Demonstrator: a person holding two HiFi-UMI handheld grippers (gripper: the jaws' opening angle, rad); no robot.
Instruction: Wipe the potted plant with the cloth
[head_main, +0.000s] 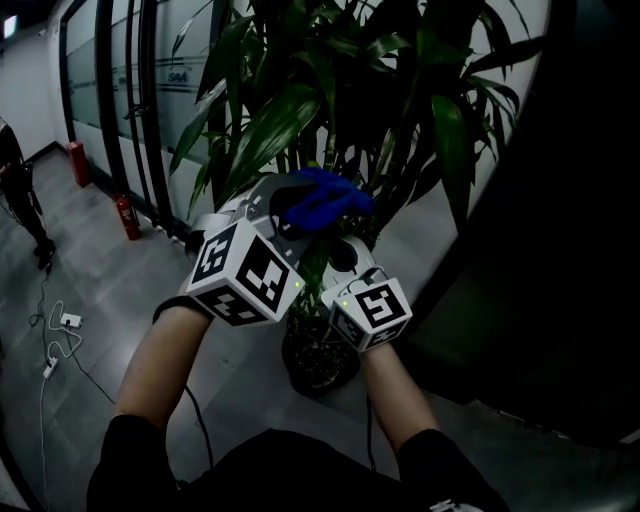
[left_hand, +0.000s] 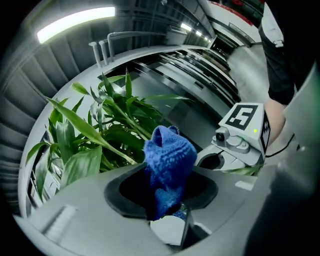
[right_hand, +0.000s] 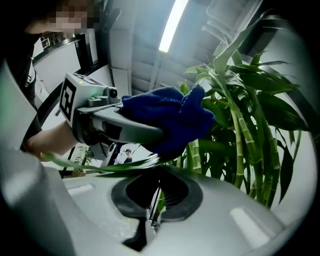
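Pinching the cloth (left_hand: 169, 155) in your left hand-held gripper (left_hand: 169, 217) and a leaf (right_hand: 115, 167) in your right hand-held gripper (right_hand: 154, 210), you seem mid-wipe; other leaves remain.

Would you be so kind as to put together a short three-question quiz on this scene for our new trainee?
1. Multiple choice: what does the left gripper hold in its tongs?
A. a sponge
B. a blue cloth
C. a spray bottle

2. True or false: the tongs of the right gripper are shut on a green leaf of the plant.

3. Fill in the gap: in the head view, the plant's pot stands on the ____.

Key: 1. B. 2. True. 3. floor.
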